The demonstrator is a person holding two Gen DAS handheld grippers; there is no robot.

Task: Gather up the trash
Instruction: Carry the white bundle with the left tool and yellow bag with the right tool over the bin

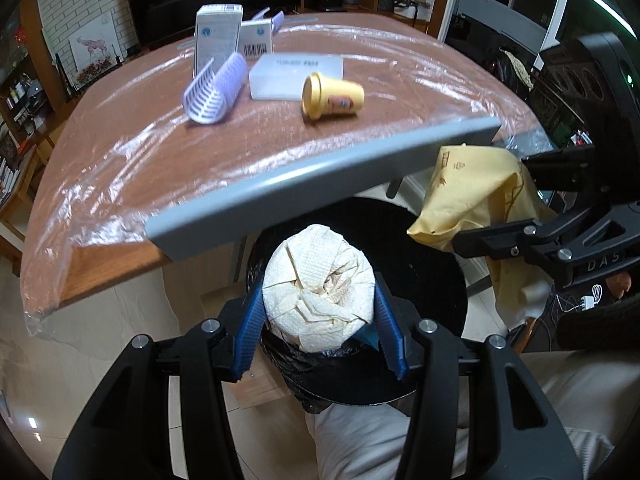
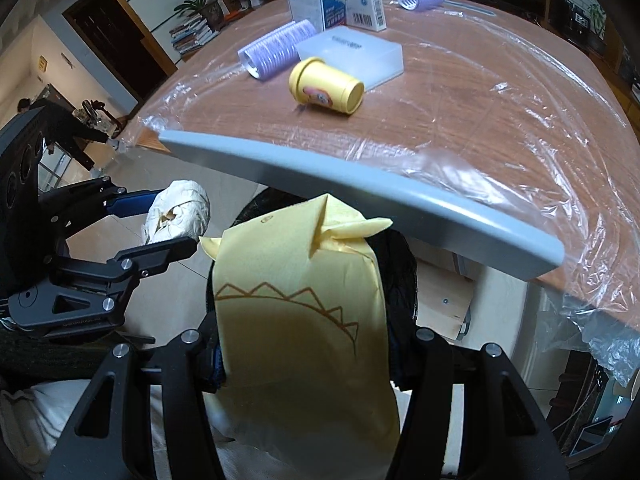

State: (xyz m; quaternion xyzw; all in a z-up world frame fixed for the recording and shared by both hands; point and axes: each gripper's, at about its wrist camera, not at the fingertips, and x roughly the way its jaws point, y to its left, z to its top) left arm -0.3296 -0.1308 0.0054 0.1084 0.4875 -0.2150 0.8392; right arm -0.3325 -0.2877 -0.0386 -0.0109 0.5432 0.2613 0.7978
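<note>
Nearest the left wrist camera, the left gripper [image 1: 320, 312] is clenched on a crumpled ball of white paper towel [image 1: 319, 298], its blue pads [image 1: 249, 330] pressing the wad's two sides. The wad hangs over the open mouth of a round black bin lined with a black plastic bag [image 1: 432, 280], which stands on the floor below the grey edge [image 1: 320, 184] of a wooden table covered in clear plastic film [image 1: 140, 152]. At about three o'clock in this view, the right gripper [image 1: 480, 216] grasps a crumpled yellow paper wrapper [image 1: 464, 196]; in the right wrist view that wrapper [image 2: 304, 320] fills the space between the jaws and hides the fingertips, hanging over the same bin [image 2: 404, 276]. On the tabletop, from left to right towards twelve o'clock, lie a lilac slotted plastic holder [image 1: 214, 92], two white cartons [image 1: 218, 34], a translucent white flat box [image 1: 296, 76] and a tipped yellow paper cup [image 1: 332, 96].
</note>
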